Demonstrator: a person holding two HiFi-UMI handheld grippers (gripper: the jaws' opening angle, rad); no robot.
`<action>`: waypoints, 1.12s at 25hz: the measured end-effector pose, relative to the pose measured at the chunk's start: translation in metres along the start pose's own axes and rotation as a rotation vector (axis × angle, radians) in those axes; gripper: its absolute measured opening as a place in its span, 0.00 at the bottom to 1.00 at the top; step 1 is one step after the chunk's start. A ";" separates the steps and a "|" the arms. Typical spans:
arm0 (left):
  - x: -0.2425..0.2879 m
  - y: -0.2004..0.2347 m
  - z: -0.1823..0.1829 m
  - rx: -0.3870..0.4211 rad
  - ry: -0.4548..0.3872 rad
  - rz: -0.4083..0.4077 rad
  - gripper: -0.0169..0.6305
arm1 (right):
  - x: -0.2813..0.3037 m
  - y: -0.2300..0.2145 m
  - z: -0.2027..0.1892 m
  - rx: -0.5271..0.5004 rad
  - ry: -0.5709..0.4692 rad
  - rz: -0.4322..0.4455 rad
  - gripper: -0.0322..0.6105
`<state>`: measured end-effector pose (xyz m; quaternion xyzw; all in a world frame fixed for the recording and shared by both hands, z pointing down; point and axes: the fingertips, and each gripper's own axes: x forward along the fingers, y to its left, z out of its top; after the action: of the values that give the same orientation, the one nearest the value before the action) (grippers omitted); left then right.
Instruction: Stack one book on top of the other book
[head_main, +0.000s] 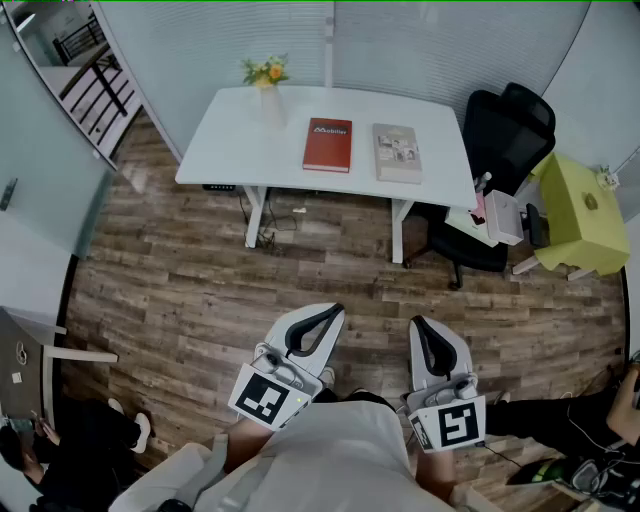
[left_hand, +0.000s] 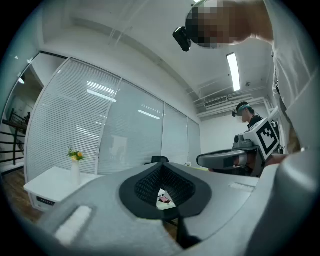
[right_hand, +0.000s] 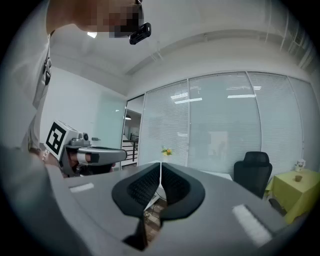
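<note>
- Our left gripper (head_main: 333, 310) has its jaws pressed together with nothing between them. A vase of flowers (head_main: 267, 90) stands far beyond the tips, off to their left.
- The red book (head_main: 328, 145) lies flat on the white table (head_main: 230, 150), well ahead of the left jaws.
- The beige book (head_main: 397, 152) lies near it without touching, well ahead of the right jaws.
- Our right gripper (head_main: 417, 323) also has its jaws together and empty.

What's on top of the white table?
On the table lie a red book and a gray book, side by side but apart, plus a vase of yellow flowers. Anything under the books is covered.
</note>
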<state>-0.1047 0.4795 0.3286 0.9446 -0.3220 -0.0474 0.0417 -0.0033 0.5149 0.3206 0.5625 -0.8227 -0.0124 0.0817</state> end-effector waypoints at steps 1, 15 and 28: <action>-0.001 0.004 0.000 0.002 -0.001 0.003 0.03 | 0.002 0.001 0.001 0.010 -0.006 -0.002 0.07; 0.013 0.035 -0.005 -0.007 0.004 0.032 0.03 | 0.037 -0.011 -0.004 0.056 -0.024 0.000 0.07; 0.102 0.052 -0.005 0.017 0.017 0.034 0.03 | 0.078 -0.071 -0.011 -0.048 -0.020 0.091 0.07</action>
<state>-0.0553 0.3767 0.3330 0.9398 -0.3378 -0.0357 0.0371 0.0366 0.4174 0.3330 0.5221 -0.8477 -0.0342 0.0873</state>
